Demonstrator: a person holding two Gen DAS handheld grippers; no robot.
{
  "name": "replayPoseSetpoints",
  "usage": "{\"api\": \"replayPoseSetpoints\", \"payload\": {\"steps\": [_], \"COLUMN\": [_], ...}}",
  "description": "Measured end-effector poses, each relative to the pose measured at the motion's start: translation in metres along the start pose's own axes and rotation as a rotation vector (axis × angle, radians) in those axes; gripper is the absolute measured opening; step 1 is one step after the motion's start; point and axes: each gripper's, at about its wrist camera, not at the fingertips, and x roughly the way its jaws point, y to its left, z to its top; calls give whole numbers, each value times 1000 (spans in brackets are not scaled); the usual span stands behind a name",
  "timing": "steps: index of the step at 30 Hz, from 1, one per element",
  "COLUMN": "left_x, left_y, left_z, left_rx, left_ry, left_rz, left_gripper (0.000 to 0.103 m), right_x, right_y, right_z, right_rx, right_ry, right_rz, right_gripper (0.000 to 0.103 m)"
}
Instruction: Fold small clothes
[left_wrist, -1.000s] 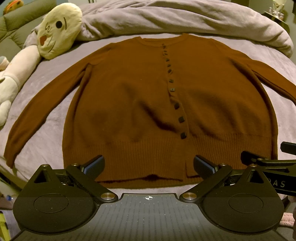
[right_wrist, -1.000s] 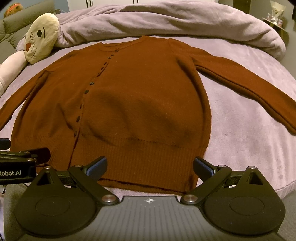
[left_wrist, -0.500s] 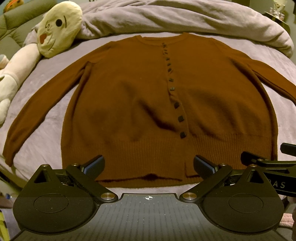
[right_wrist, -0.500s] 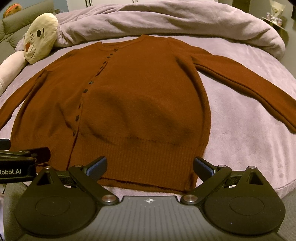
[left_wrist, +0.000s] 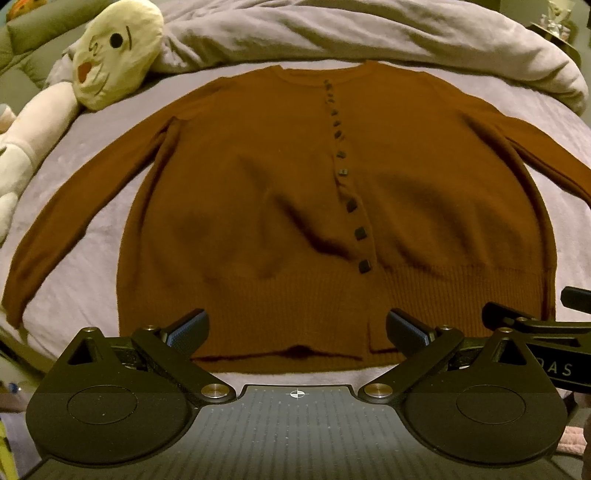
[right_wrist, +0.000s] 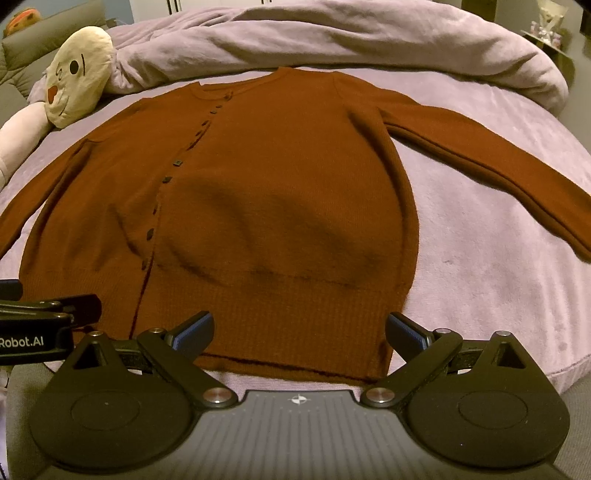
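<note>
A brown buttoned cardigan (left_wrist: 295, 192) lies flat and face up on a lilac bed, sleeves spread out to both sides. It also shows in the right wrist view (right_wrist: 280, 206). My left gripper (left_wrist: 295, 328) is open and empty, hovering over the ribbed hem near the button line. My right gripper (right_wrist: 299, 328) is open and empty over the hem's right half, near the bottom right corner. Each gripper's side shows at the edge of the other's view.
A bunched lilac duvet (left_wrist: 351, 40) lies behind the collar. A cream plush toy (left_wrist: 110, 55) with a long white body lies at the back left, near the left sleeve. The bed's front edge (right_wrist: 480, 373) is just below the hem.
Both views have crept slightly forward toward the cardigan. The cardigan has not moved and both grippers stay open.
</note>
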Motion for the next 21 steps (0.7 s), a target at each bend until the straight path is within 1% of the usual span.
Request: {"api": "replayPoseSetpoints", "payload": {"steps": [21], "left_x": [9], "left_y": [0], "left_z": [1], "left_rx": [-18], "left_ry": [26], "left_rz": [-10], "left_gripper": [103], "right_x": [6], "right_y": [-1], "right_z": [1], "right_rx": [4], "right_ry": [17], "right_rz": [-11], "right_gripper": [99]}}
